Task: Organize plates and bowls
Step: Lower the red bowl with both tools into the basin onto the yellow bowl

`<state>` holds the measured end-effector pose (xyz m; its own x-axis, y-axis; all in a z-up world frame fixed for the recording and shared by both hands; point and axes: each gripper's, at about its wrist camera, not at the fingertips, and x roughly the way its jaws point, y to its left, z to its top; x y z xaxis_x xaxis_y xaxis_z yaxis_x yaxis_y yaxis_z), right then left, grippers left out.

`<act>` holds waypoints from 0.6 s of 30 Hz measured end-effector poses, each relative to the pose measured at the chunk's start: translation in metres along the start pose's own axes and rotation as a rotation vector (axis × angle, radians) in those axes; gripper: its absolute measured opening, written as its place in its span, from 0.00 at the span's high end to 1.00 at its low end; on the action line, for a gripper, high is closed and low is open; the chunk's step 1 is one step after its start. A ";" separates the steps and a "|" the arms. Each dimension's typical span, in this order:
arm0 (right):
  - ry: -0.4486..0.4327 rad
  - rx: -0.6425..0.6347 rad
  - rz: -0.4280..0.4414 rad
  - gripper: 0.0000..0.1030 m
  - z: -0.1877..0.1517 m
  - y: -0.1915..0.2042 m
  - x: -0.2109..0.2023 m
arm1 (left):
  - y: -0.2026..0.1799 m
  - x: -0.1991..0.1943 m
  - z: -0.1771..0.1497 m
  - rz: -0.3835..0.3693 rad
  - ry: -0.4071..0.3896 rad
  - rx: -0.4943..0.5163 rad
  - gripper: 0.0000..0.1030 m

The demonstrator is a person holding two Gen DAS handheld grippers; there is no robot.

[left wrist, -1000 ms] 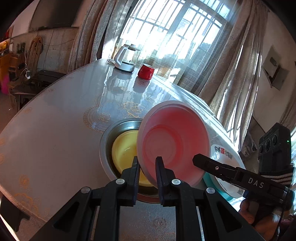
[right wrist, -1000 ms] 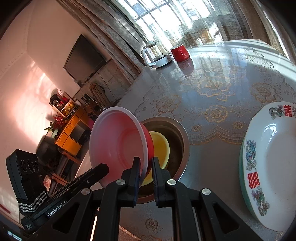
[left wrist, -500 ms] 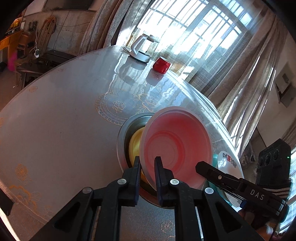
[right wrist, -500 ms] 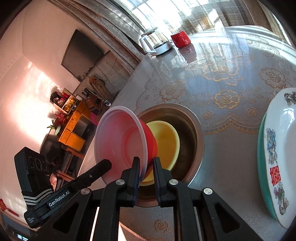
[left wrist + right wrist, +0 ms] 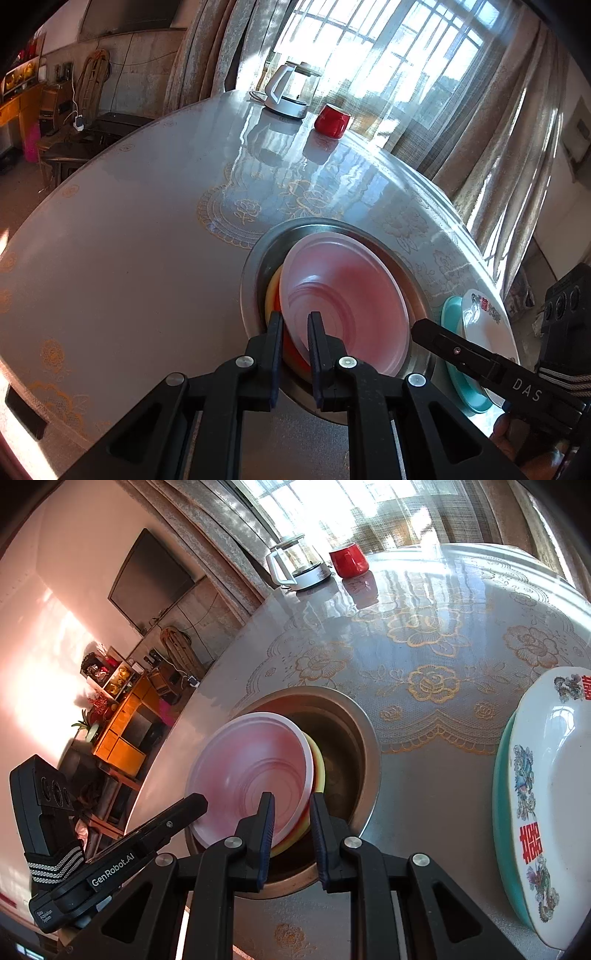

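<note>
A pink bowl (image 5: 347, 306) with a red outside rests tilted in the steel basin (image 5: 258, 258), on top of a yellow bowl (image 5: 271, 295). My left gripper (image 5: 295, 332) is shut on the pink bowl's near rim. In the right wrist view my right gripper (image 5: 293, 812) straddles the opposite rim of the pink bowl (image 5: 255, 771). Its jaws are opening, and the outer pad stands clear of the rim. The yellow bowl (image 5: 319, 768) peeks out behind. A white patterned plate (image 5: 554, 775) lies on a teal plate (image 5: 502, 812) to the right of the basin (image 5: 365, 746).
A glass kettle (image 5: 288, 92) and a red cup (image 5: 332, 120) stand at the far side of the round table (image 5: 129, 240), near the curtained window. The table's edge runs close to the plates (image 5: 484, 306). Furniture stands beyond the left edge.
The pink bowl has come down from a steep tilt above the basin and now sits over the yellow bowl. The right gripper's jaws have widened around its rim.
</note>
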<state>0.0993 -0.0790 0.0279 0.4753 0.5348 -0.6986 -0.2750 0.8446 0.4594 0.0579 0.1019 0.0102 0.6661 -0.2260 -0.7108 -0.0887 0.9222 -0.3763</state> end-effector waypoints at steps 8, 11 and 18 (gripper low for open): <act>-0.001 -0.042 -0.081 0.75 0.005 0.002 0.003 | -0.005 0.005 -0.001 0.039 -0.008 0.063 0.87; 0.009 -0.082 -0.118 0.75 0.010 0.006 0.007 | -0.009 0.007 -0.003 0.074 -0.020 0.109 0.87; 0.043 -0.180 -0.185 0.83 0.016 0.016 0.023 | -0.012 0.012 -0.002 0.109 -0.023 0.148 0.87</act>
<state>0.1192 -0.0538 0.0284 0.4967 0.3685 -0.7858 -0.3332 0.9170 0.2194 0.0656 0.0872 0.0050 0.6755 -0.1166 -0.7281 -0.0527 0.9773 -0.2054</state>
